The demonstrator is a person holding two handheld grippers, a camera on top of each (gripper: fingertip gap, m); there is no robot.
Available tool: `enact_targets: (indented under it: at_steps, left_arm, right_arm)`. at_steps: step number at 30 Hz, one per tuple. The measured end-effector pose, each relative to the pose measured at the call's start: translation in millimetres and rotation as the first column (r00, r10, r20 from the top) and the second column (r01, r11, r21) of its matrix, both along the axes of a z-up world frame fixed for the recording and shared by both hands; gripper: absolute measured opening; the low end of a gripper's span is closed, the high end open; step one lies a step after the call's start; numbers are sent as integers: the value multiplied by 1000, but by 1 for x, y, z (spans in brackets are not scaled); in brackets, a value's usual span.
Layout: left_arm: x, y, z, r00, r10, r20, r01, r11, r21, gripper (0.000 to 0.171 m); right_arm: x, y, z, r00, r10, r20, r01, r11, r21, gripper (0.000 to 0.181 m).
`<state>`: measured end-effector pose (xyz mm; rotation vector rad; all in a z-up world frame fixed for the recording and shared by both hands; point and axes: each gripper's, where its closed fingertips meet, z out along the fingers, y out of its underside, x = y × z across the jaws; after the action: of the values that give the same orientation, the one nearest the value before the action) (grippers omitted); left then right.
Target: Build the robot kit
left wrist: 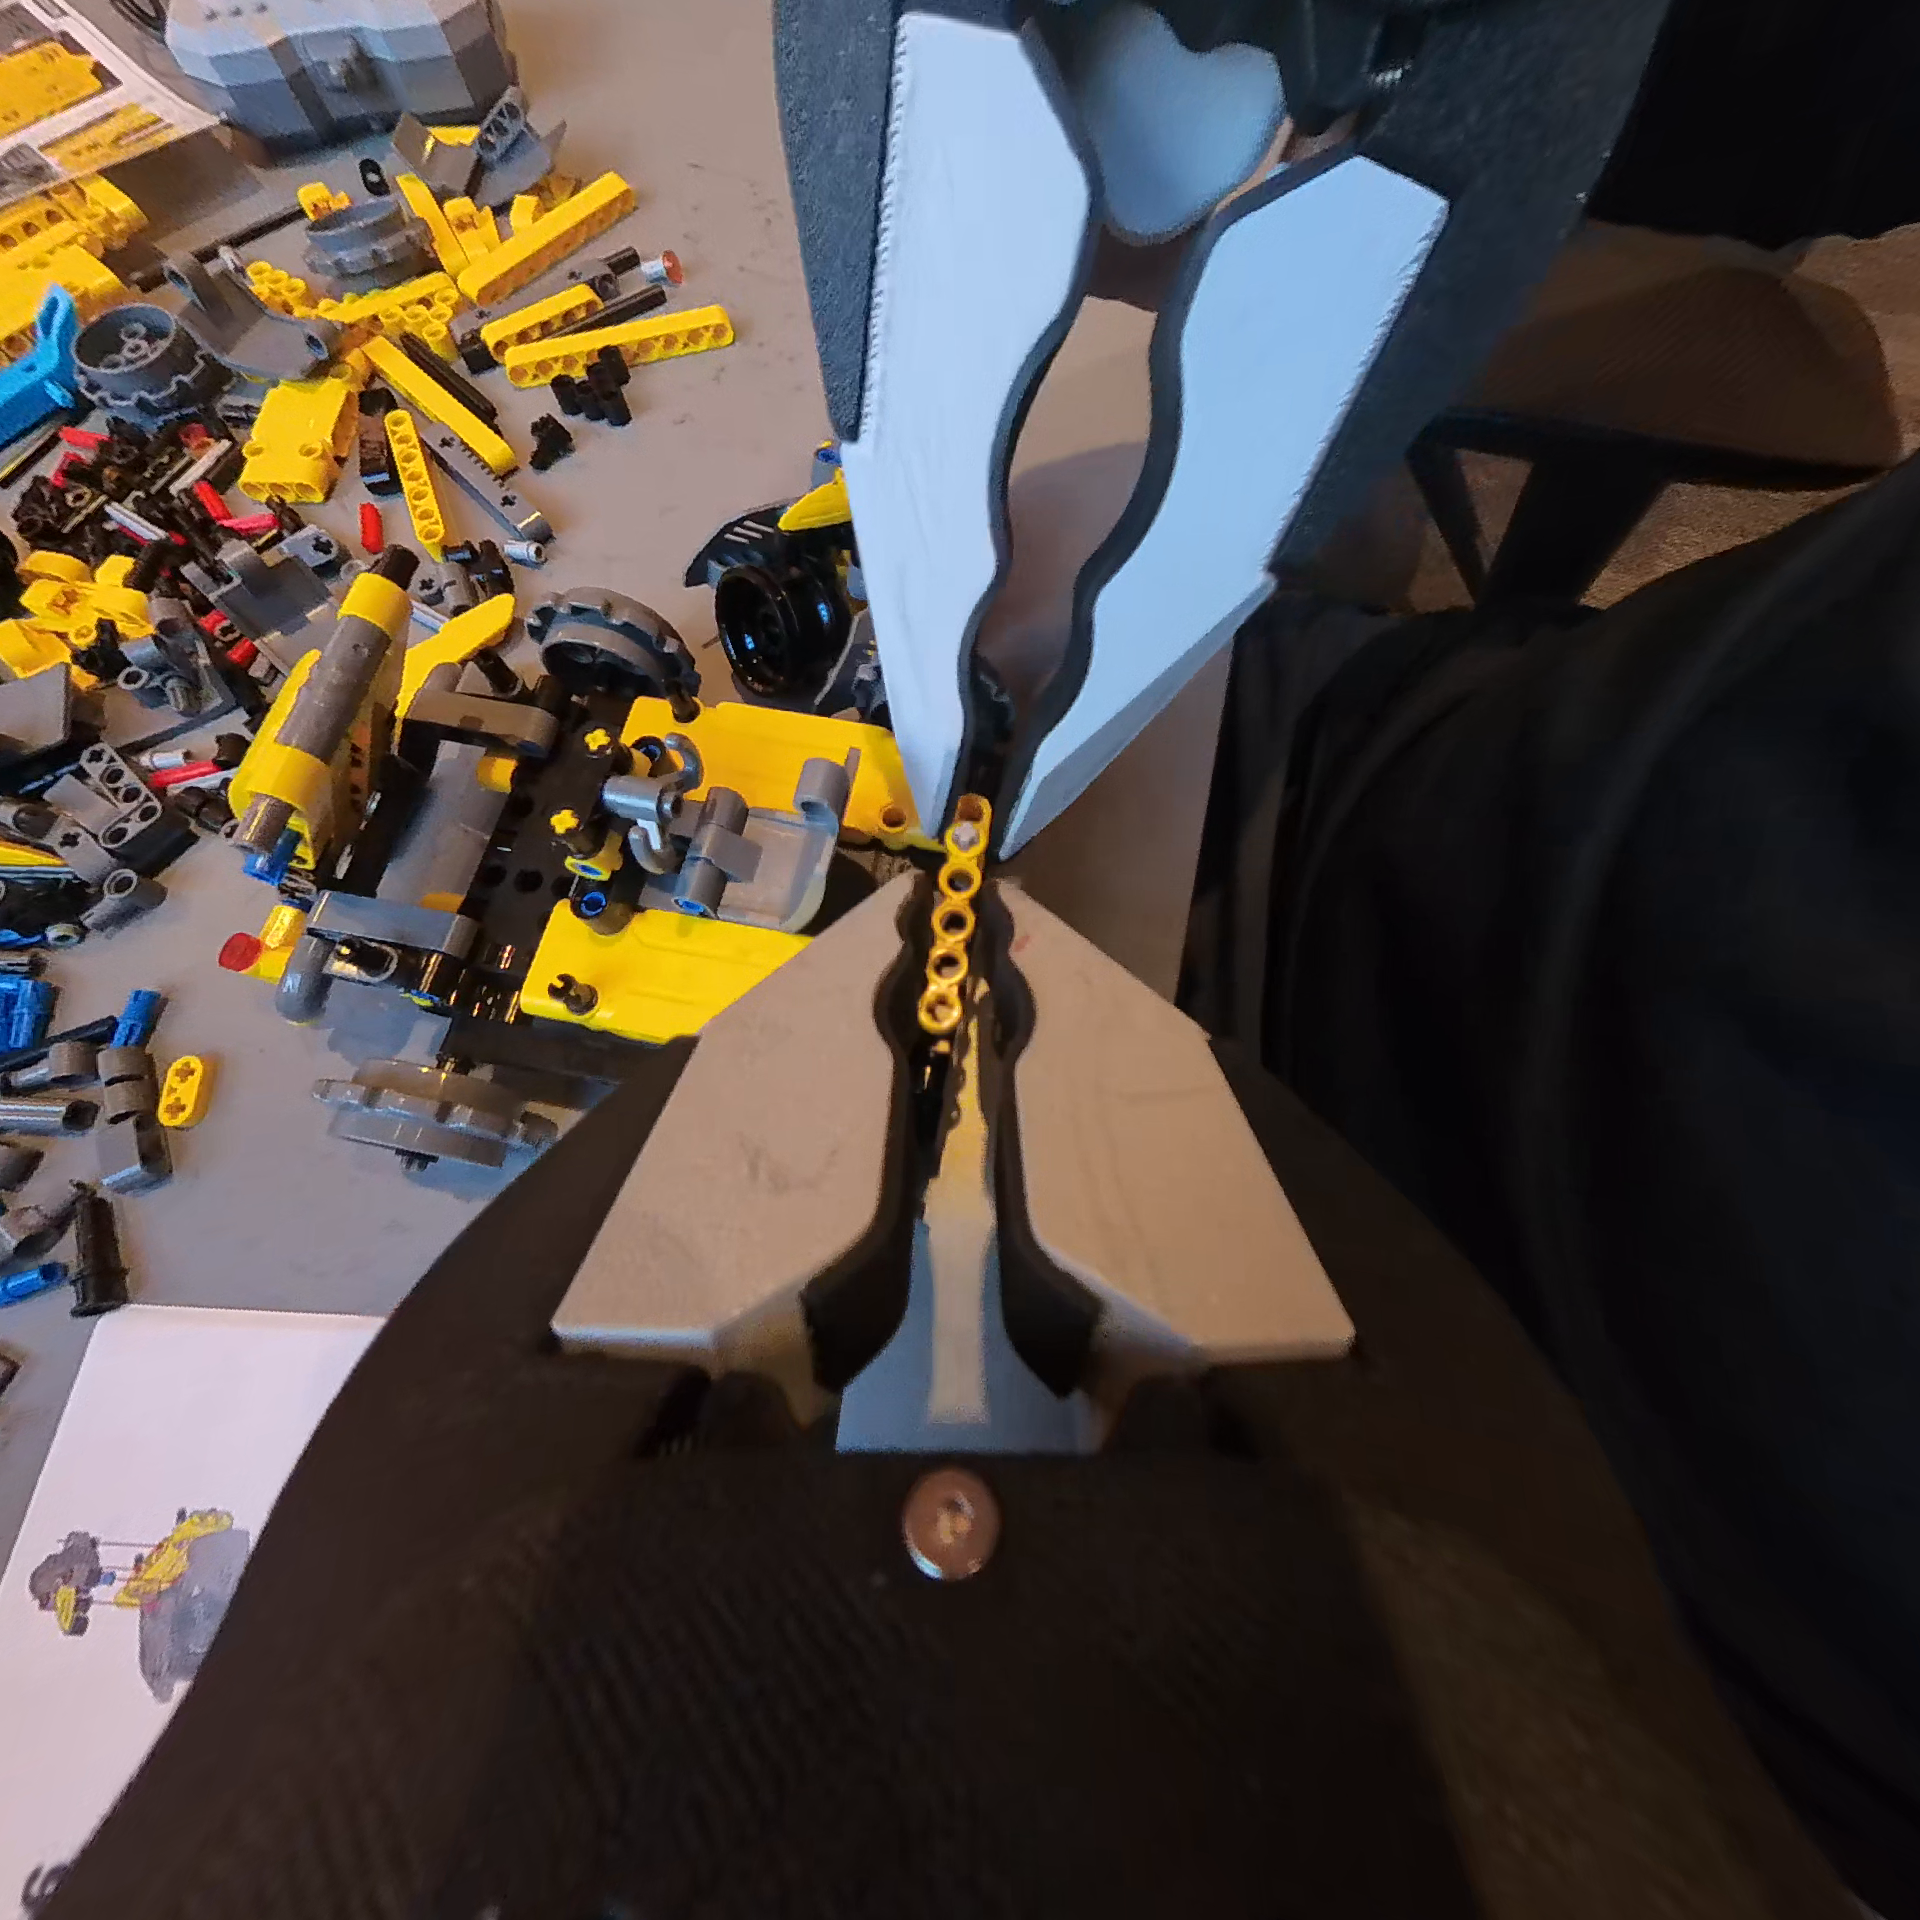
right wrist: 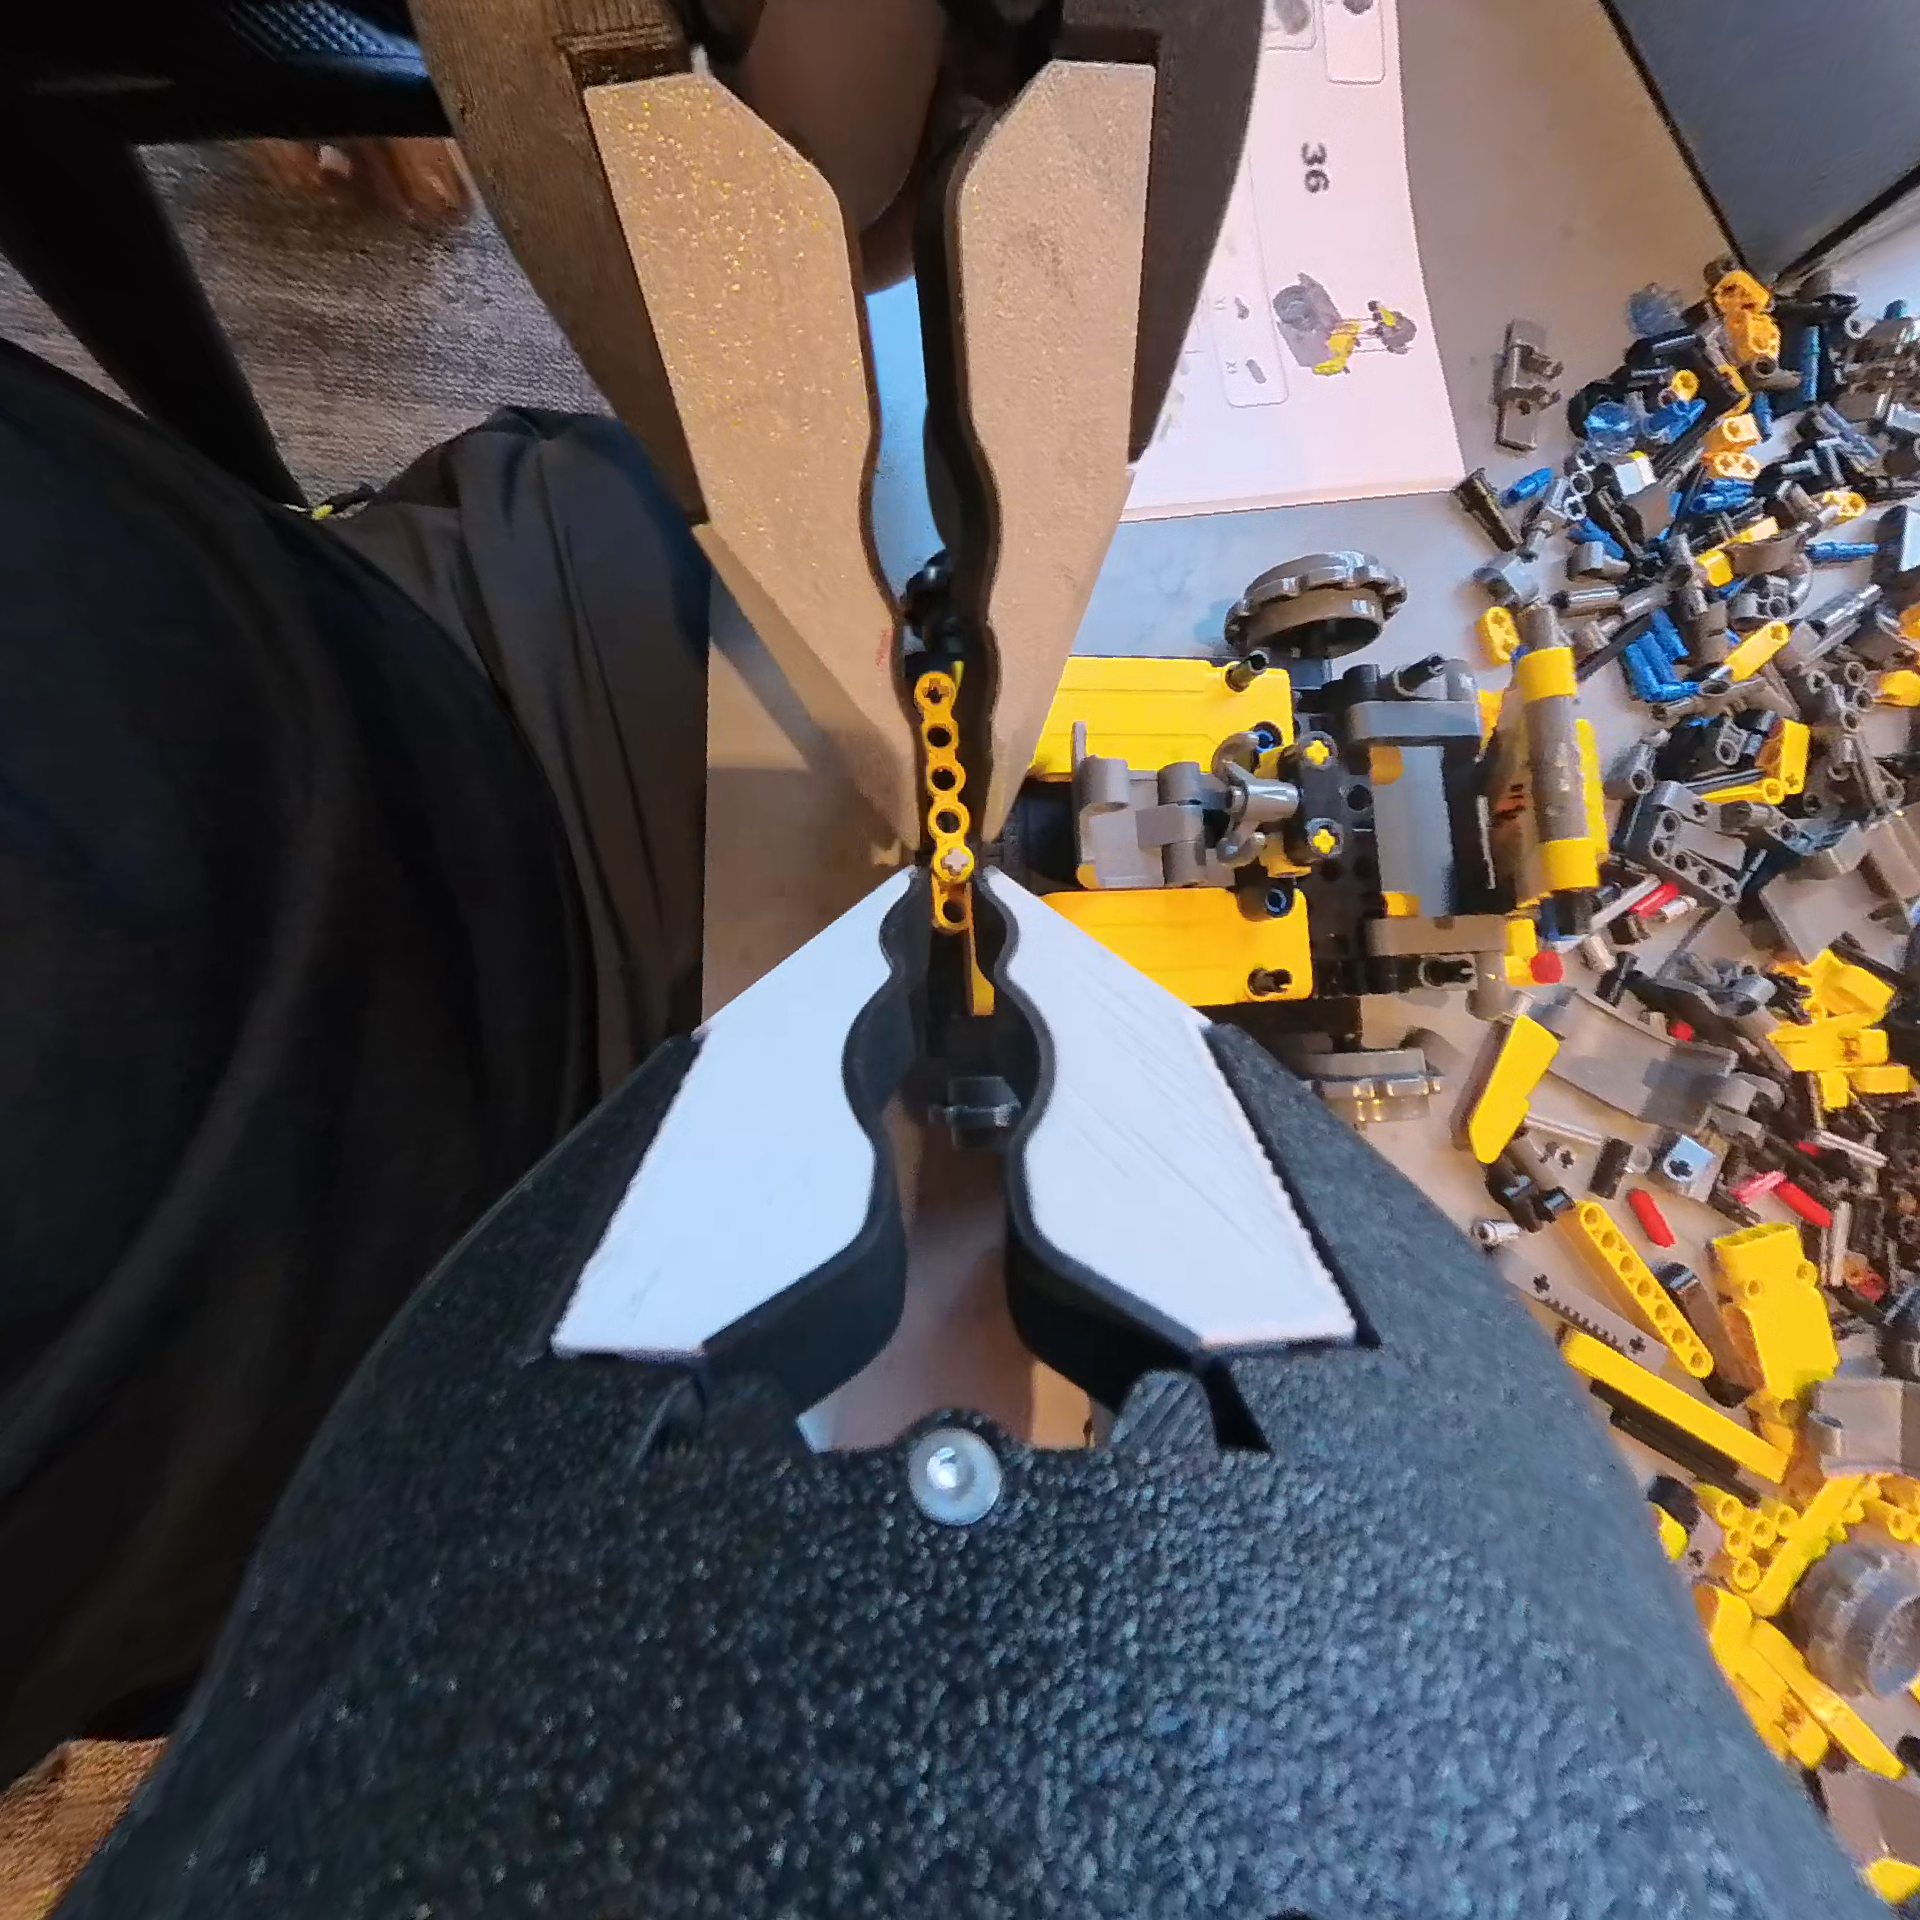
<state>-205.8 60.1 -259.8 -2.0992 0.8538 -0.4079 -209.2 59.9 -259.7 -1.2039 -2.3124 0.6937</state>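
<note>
Between both tools in left wrist view, a yellow holed beam (left wrist: 958, 914) is held above the bench (left wrist: 727, 125) edge: left gripper (left wrist: 956, 894) fingers clenched on its near end, right gripper (left wrist: 971, 821) on the far end, w/ a half-built yellow vehicle (left wrist: 582, 883) just beside. Right wrist view: right gripper (right wrist: 951, 883) fingers grasping same beam (right wrist: 943, 774), left gripper (right wrist: 940, 831) opposite; loose parts (right wrist: 1714, 831) piled farther right.

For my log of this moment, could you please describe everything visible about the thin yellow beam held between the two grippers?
The thin yellow beam is a slim plastic strip with a row of round holes and a cross-shaped hole at each visible end. It spans the gap between both grippers, off the table. The left gripper pinches one end, the right gripper the other. A black piece sits behind it inside the right gripper; whether they connect is unclear.
</note>
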Motion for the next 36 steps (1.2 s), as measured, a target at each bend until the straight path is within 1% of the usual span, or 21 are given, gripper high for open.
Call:
enact_targets:
  at_steps: [3, 4, 8, 11, 14, 15, 17, 19, 22, 25, 26, 27, 28, 29, 30, 31, 32, 34, 36]
  left_arm:
    - [1, 1, -1, 1000, -6, -2, 6, 1000, -2, 5]
    - [1, 0, -8, 1000, -10, -23, 9, 1000, -28, 5]
    - [-2, 4, -7, 997, 19, -69, -19, 1000, 3, 5]
    - [-2, 3, -6, 999, 17, -47, -17, 1000, -9, 5]
    - [-2, 2, 0, 1000, 14, -9, -14, 1000, 20, 5]
    - [-1, 1, 0, 1000, 10, 8, -10, 1000, 16, 5]
    - [-1, 1, -3, 1000, 8, 20, -8, 1000, 20, 5]
    - [2, 0, -3, 1000, -5, 21, 4, 999, 48, 4]
    - [2, -1, -2, 1000, -14, -9, 15, 996, 89, 4]
    - [0, 2, 0, 999, 17, 27, -20, 993, 112, 4]
    - [-2, 2, 3, 998, 25, 52, -31, 992, 120, 4]
    - [-1, 1, 7, 995, 14, 95, -25, 993, 117, 4]
    - [0, -1, 12, 987, 1, 159, -19, 993, 114, 5]
    - [1, 0, 20, 970, 2, 241, -32, 992, 124, 5]
    - [1, 1, 26, 952, -1, 307, -40, 991, 127, 4]
    - [0, 2, 25, 944, 5, 329, -45, 992, 114, 4]
    - [-1, 3, 22, 947, 10, 320, -46, 993, 106, 4]
    - [-5, 5, 23, 952, 25, 305, -65, 990, 122, 4]
    - [-4, 4, 29, 937, 25, 347, -73, 989, 125, 4]
  right_arm:
    - [0, 0, -2, 1000, 2, 25, -2, 1000, -17, 7]
    - [1, 1, -6, 999, 3, 43, -3, 1000, -10, 7]
    - [-2, 4, -7, 999, -13, 37, 11, 999, 47, 7]
    - [-2, 3, -6, 999, -17, 44, 15, 999, 35, 7]
    - [-3, 2, -1, 1000, 10, -24, -9, 999, 51, 8]
    - [-2, 0, 0, 999, 23, -39, -21, 999, 41, 9]
    - [0, -3, -5, 999, 28, -34, -27, 999, 18, 22]
    - [-2, -1, -10, 999, 22, -44, -20, 998, 55, 18]
    - [-3, -3, -12, 997, 46, -57, -42, 996, 80, 12]
    - [-5, -2, -11, 997, 26, -78, -25, 1000, 17, 11]
    - [-7, -1, -8, 995, 5, -102, -9, 999, -31, 10]
    - [-8, -3, -4, 992, -13, -124, -2, 992, -127, 9]
    - [-7, -6, 1, 991, -27, -130, -9, 965, -262, 8]
    - [-6, -8, 8, 991, -41, -127, -13, 916, -400, 7]
    - [-6, -8, 14, 991, -57, -124, -13, 864, -503, 7]
    - [-6, -7, 15, 991, -68, -112, -5, 835, -550, 7]
    - [-7, -6, 13, 991, -77, -109, 6, 838, -545, 8]
    - [-10, -3, 13, 983, -102, -153, 13, 869, -495, 8]
    - [-10, -2, 20, 975, -110, -190, 0, 864, -503, 9]
